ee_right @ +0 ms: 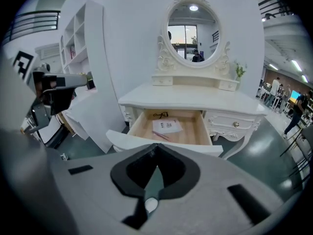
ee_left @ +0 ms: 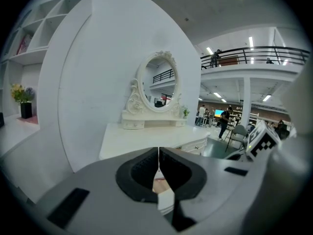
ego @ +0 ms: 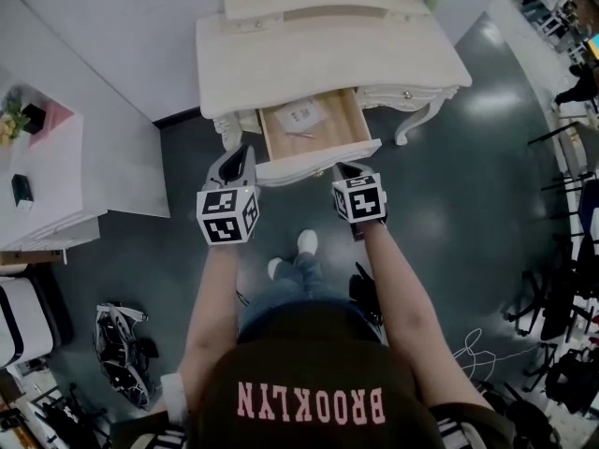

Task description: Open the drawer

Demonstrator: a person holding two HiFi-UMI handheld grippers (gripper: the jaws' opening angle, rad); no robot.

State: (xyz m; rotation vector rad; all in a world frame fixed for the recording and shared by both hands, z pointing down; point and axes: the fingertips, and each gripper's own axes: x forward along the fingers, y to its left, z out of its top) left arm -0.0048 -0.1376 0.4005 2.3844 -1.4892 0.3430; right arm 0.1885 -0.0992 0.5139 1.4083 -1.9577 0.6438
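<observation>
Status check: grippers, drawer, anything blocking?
Left gripper shut, empty. Right gripper shut, empty. Drawer open, paper and pen inside. Nothing blocking it.

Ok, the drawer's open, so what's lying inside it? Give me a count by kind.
Inside the drawer:
Printed paper sheet: 1
Thin pen or pencil: 1
Small black item at the back, too small to identify: 1
Total: 3
</observation>
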